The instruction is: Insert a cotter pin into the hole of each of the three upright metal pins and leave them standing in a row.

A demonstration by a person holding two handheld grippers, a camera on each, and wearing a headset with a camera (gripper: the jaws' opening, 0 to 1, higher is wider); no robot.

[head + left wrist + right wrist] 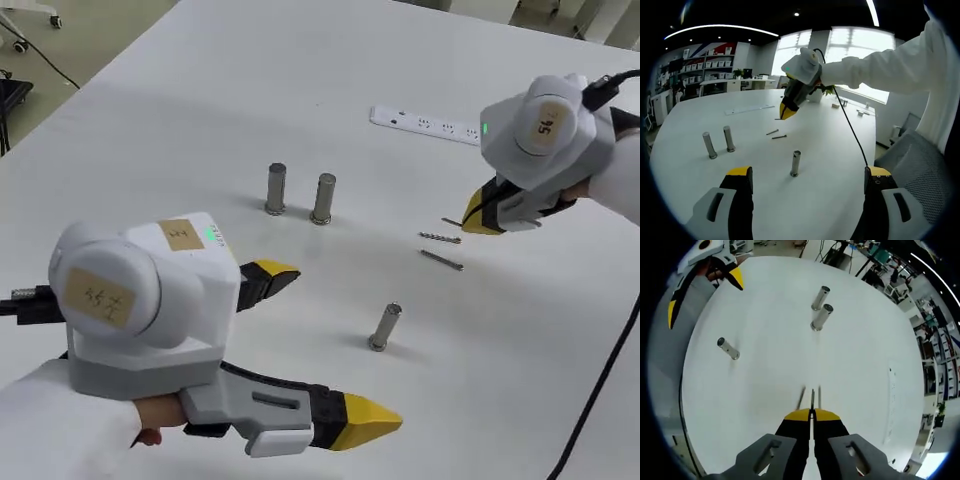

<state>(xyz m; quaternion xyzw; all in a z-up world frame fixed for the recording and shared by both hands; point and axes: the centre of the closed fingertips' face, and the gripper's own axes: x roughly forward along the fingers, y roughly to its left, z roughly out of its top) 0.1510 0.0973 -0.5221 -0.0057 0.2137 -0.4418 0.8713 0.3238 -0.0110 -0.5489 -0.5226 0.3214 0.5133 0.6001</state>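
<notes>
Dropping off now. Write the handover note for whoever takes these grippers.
Left gripper: open, empty.
Right gripper: shut on one cotter pin.
Two loose cotter pins lie on the table by it.
Two metal pins stand upright side by side; the third metal pin stands apart.
Done: nothing inserted that I can see.
Left: all three insertions, then the row.

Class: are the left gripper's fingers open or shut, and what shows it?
Open: the left gripper has its yellow-tipped fingers wide apart in its own view, holding nothing.
</notes>
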